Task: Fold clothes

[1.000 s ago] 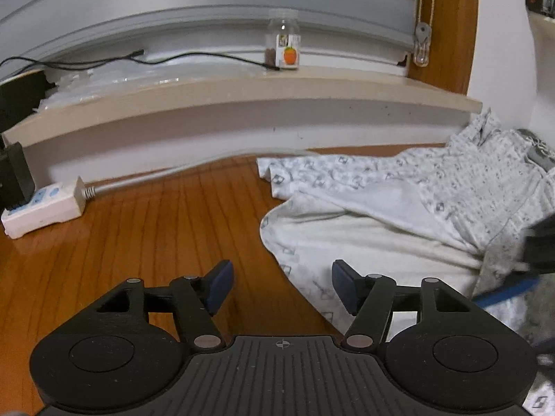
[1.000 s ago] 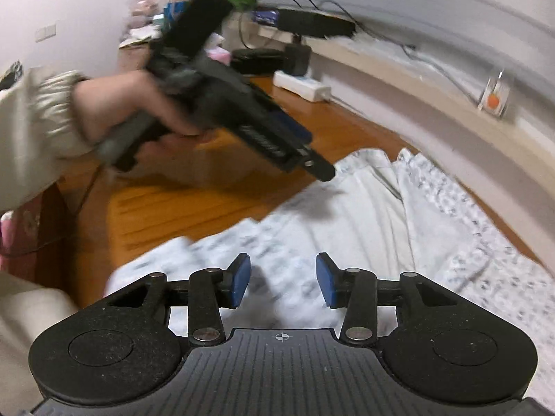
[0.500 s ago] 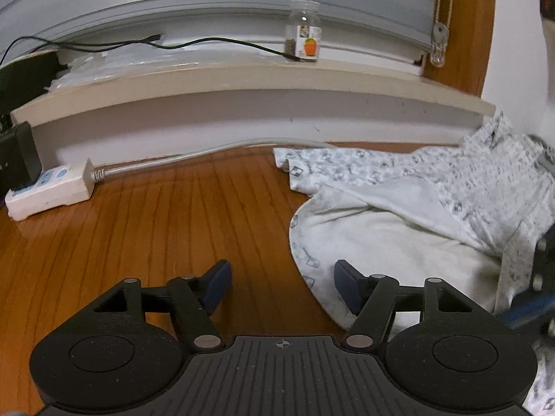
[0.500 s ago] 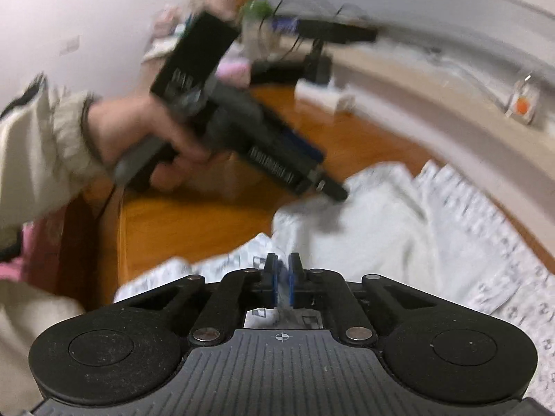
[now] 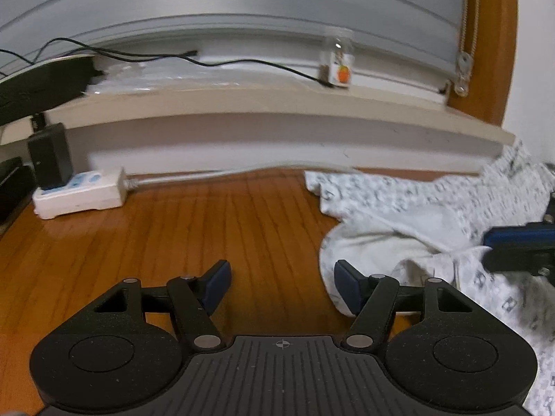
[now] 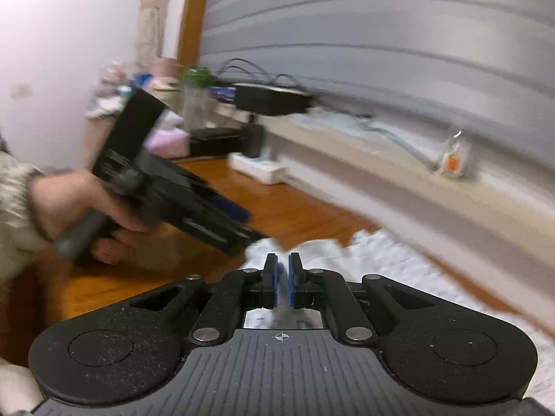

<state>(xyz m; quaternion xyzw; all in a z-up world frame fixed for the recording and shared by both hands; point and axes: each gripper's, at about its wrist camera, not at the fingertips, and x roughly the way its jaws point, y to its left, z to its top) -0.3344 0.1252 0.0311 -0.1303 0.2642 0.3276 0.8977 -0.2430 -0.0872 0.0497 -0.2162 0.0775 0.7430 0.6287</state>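
My right gripper [image 6: 282, 282] has its blue pads pressed together on a pinch of the white cotton garment with a small grey print [image 5: 409, 228], cloth showing in the slit between them. My left gripper [image 5: 279, 286] is spread wide with nothing in it, hovering over the glossy orange-brown wooden bench [image 5: 173, 239], its right pad just at the garment's near hem. The garment lies rumpled across the bench's right side, plain inner face turned up in one flap, below the pale ledge [image 5: 277, 104]. I judge a fold is being drawn with one edge gripped. Next I need the left gripper to take a matching edge so the cloth carries over evenly.
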